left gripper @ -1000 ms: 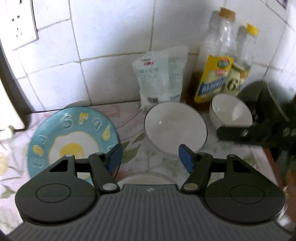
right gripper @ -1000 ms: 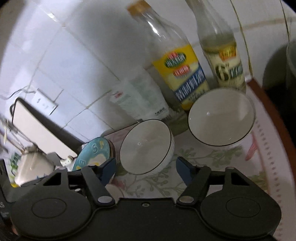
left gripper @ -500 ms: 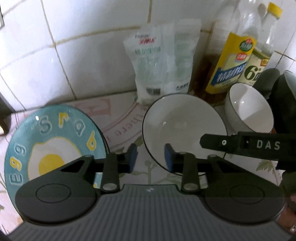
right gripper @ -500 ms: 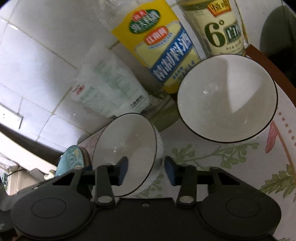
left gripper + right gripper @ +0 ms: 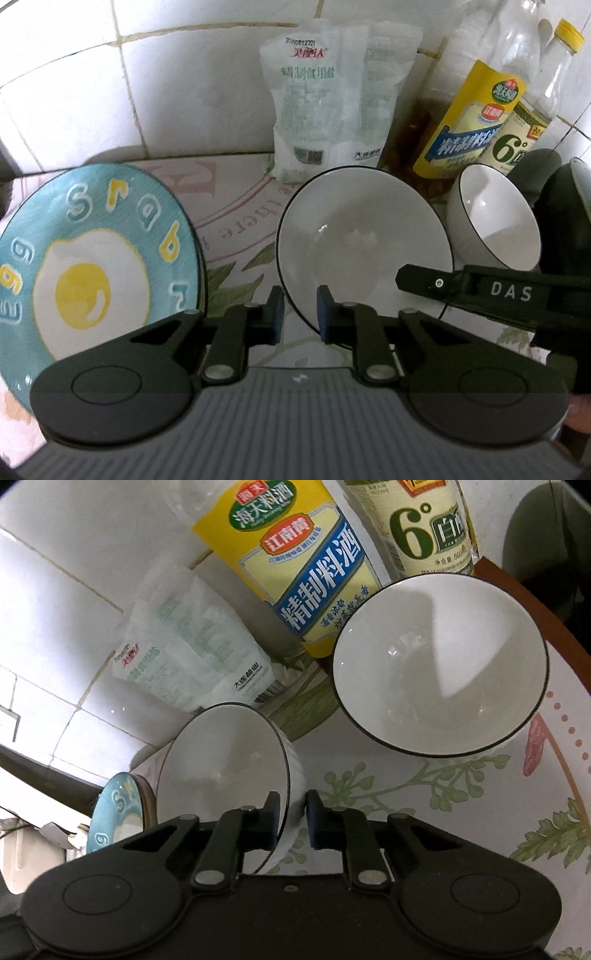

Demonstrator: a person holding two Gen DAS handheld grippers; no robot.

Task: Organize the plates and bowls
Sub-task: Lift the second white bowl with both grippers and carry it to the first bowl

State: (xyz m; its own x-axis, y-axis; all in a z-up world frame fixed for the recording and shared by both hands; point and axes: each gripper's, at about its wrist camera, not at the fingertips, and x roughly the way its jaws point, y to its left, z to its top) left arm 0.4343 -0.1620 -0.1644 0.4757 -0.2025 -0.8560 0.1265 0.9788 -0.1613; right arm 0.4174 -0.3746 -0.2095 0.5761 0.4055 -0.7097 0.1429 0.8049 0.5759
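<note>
Left wrist: bowl (image 5: 364, 243) rim apparently pinched within left claw (image 5: 300, 314).

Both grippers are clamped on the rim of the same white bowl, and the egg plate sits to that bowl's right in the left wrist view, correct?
Not quite. In the left wrist view the egg plate sits to the left of the white bowl, not the right. The left gripper and right gripper do both clamp its rim.

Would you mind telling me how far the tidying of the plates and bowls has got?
Nothing looks stacked yet. The left tongs and right tongs have just closed on the rim of the wide bowl. The small bowl and egg plate sit apart, unsorted.
</note>
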